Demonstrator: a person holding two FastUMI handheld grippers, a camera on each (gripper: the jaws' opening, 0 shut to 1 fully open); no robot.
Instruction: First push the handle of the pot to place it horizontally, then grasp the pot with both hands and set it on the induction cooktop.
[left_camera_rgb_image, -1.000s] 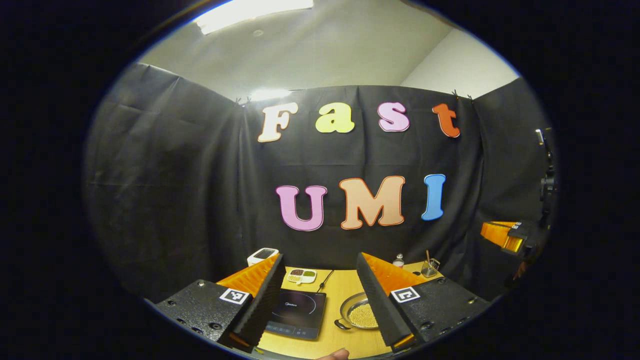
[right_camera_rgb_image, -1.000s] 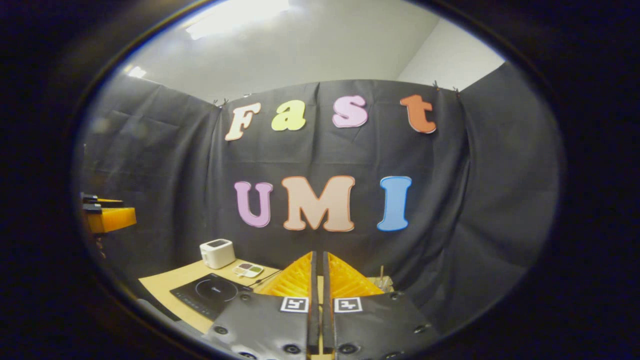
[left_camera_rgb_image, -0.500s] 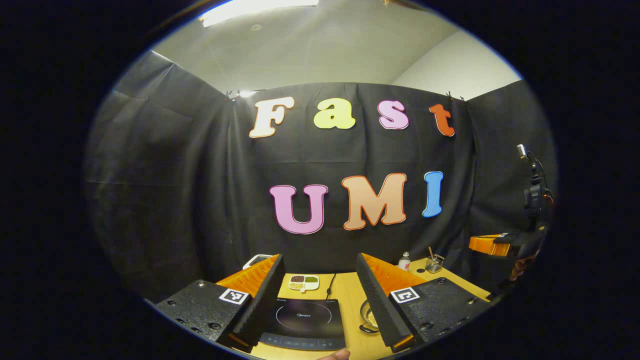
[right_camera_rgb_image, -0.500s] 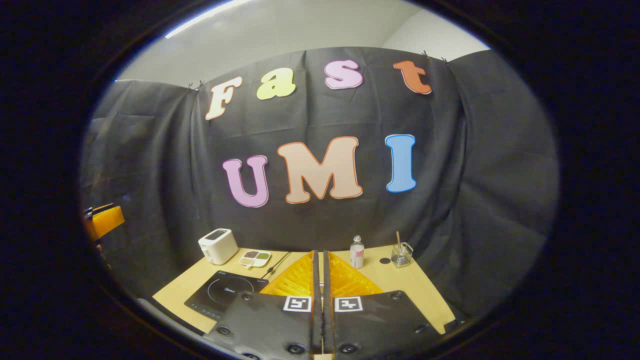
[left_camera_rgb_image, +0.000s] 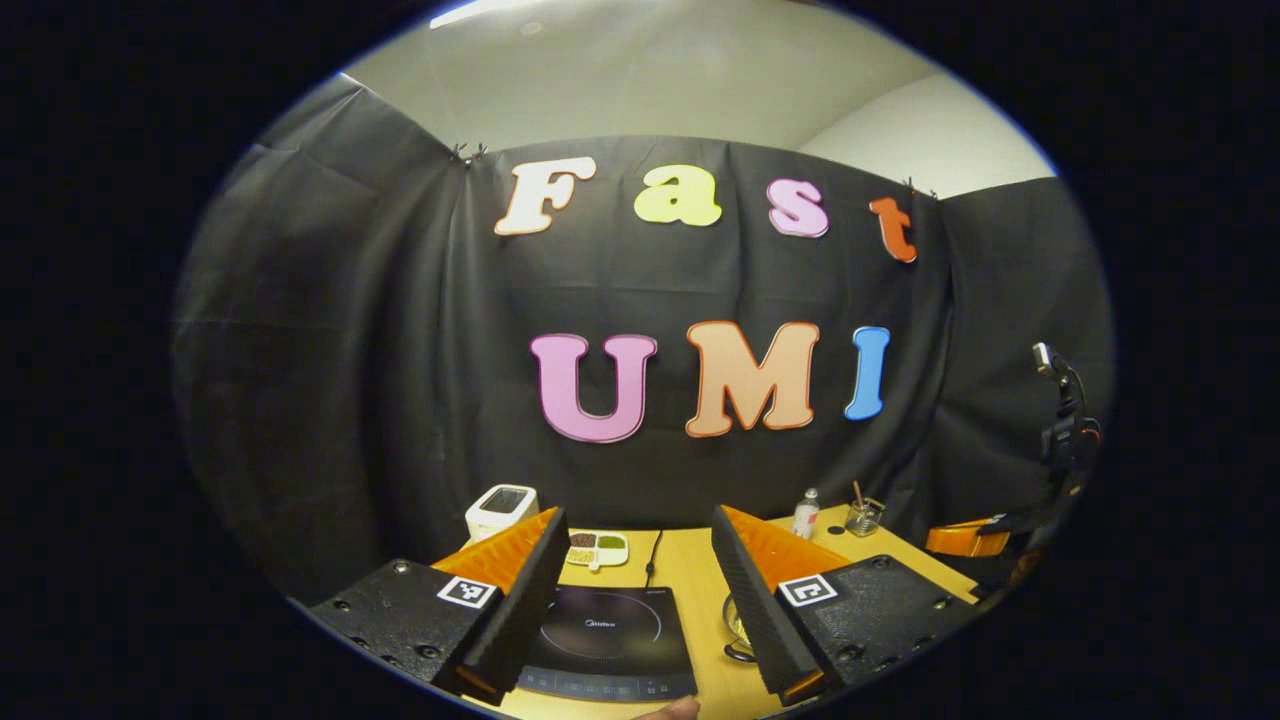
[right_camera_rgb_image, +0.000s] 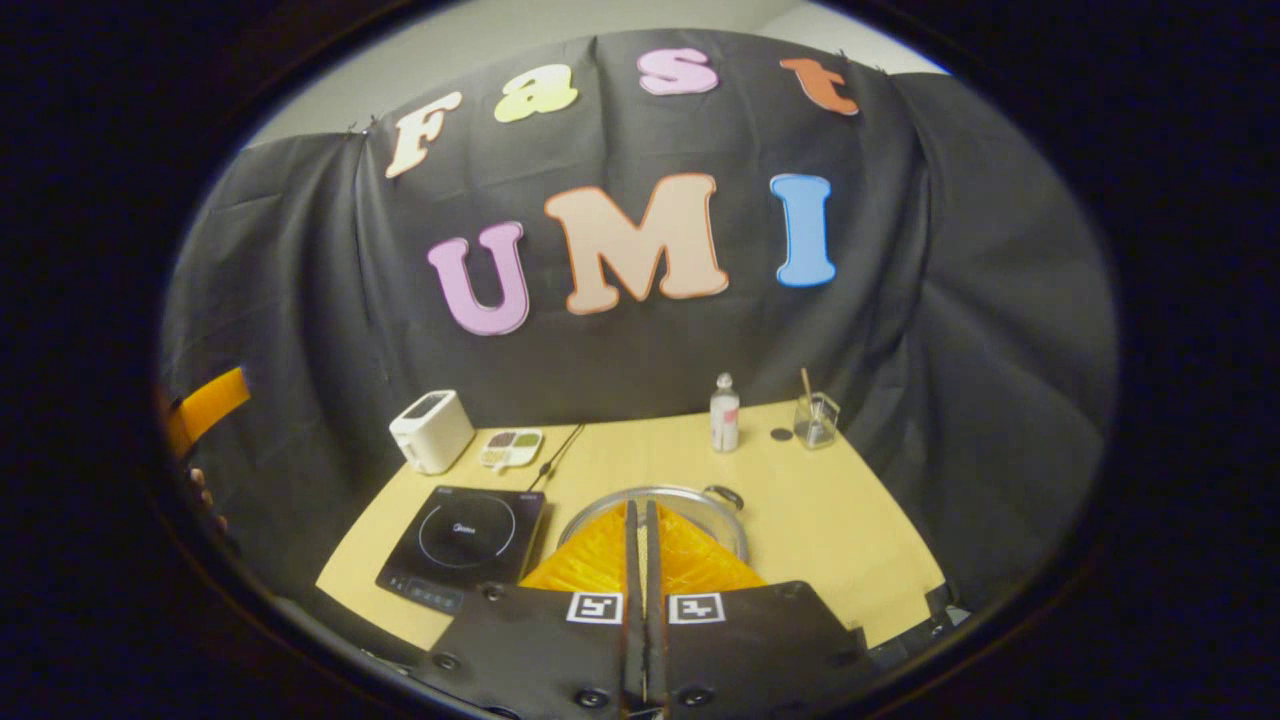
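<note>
A steel pot (right_camera_rgb_image: 655, 492) sits on the wooden table (right_camera_rgb_image: 850, 520), just right of the black induction cooktop (right_camera_rgb_image: 465, 535). One small loop handle (right_camera_rgb_image: 727, 494) shows at its far right rim. My right gripper (right_camera_rgb_image: 637, 505) is shut with nothing in it, held above the pot's near side and hiding most of it. In the left gripper view my left gripper (left_camera_rgb_image: 637, 515) is open and empty above the cooktop (left_camera_rgb_image: 610, 640). A sliver of the pot (left_camera_rgb_image: 738, 630) peeks out beside its right finger. The right gripper (left_camera_rgb_image: 965, 538) appears far right there.
Along the back of the table stand a white toaster (right_camera_rgb_image: 430, 430), a small divided dish (right_camera_rgb_image: 510, 447), a bottle (right_camera_rgb_image: 724, 412) and a glass with a stick (right_camera_rgb_image: 817, 420). The cooktop's cord runs back towards the wall. The left gripper (right_camera_rgb_image: 205, 405) and a hand (right_camera_rgb_image: 205, 490) show at far left.
The right gripper view has tipped downward, so the table and the pot's rim have come into sight. The right gripper sits lower in the left gripper view. Both jaws are unchanged.
</note>
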